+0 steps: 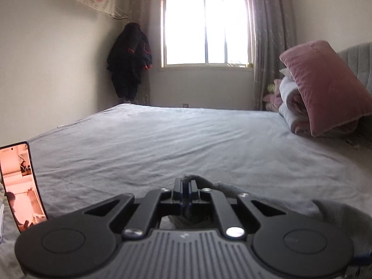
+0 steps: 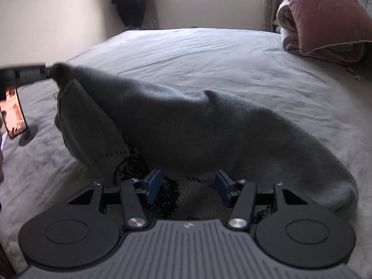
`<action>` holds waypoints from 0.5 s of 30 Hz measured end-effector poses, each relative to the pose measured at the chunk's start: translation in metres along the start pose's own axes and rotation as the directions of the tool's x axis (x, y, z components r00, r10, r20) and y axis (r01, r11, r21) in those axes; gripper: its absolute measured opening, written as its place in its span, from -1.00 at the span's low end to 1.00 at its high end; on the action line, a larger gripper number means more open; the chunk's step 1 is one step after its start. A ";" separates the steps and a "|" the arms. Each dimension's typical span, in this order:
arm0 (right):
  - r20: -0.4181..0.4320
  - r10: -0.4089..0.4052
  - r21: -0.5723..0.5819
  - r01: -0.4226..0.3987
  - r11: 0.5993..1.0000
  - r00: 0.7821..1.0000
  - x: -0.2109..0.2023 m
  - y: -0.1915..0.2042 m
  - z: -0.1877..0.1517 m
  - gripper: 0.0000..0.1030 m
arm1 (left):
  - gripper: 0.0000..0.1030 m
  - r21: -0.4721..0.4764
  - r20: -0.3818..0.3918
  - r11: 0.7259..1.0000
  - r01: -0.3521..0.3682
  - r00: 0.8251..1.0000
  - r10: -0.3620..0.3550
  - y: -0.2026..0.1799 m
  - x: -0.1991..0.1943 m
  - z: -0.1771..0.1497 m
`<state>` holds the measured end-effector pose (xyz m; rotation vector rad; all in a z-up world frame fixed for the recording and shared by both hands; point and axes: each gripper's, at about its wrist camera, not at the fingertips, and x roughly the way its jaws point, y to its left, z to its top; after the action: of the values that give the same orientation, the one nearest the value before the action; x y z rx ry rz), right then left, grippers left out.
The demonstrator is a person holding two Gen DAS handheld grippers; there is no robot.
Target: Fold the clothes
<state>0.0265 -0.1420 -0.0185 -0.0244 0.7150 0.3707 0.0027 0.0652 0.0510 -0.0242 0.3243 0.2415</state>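
A dark grey fleece garment lies on the bed, with one corner lifted off the sheet at the left. My left gripper is shut on that raised corner. In the left wrist view its closed fingers pinch a bit of the grey garment, which drapes away to the right. My right gripper stands open at the garment's near edge. Its blue pads sit on either side of the hem without pressing on it. The dark patterned lining shows under the hem.
The grey bed sheet stretches toward a window. A phone on a round stand is at the left edge of the bed. A pink pillow on a rolled quilt sits at the headboard on the right. A dark coat hangs in the corner.
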 end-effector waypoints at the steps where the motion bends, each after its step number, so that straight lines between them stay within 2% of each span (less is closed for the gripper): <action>1: -0.001 0.003 -0.002 -0.003 1.000 1.000 0.001 0.000 -0.001 0.09 | -0.92 -0.005 0.004 1.000 0.008 1.000 -0.008 0.001 0.001 0.000; 4: 0.001 0.031 -0.009 -0.031 0.999 1.000 0.000 0.003 -0.002 0.09 | -0.89 -0.007 -0.061 0.996 0.092 0.994 -0.092 0.001 0.009 -0.002; 7: -0.011 0.069 -0.018 -0.070 0.997 0.998 -0.001 0.008 -0.003 0.09 | -0.80 -0.074 -0.161 0.984 0.163 0.972 -0.173 0.007 0.022 -0.009; 9: -0.034 0.108 -0.013 -0.109 0.994 0.994 -0.001 0.010 -0.003 0.09 | -0.56 -0.125 -0.206 0.975 0.185 0.956 -0.208 0.012 0.027 -0.012; 11: -0.051 0.136 -0.013 -0.136 0.991 0.989 0.000 0.012 -0.004 0.09 | -0.09 -0.167 -0.231 0.967 0.195 0.945 -0.231 0.018 0.029 -0.014; 15: -0.075 0.123 -0.051 -0.127 0.991 0.990 0.005 0.019 -0.008 0.09 | 0.22 -0.193 -0.278 0.960 0.203 0.927 -0.252 0.027 0.030 -0.019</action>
<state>0.0184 -0.1234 -0.0256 -0.0453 0.7787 0.5121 0.0182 0.0972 0.0237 -0.2595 0.6004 0.0294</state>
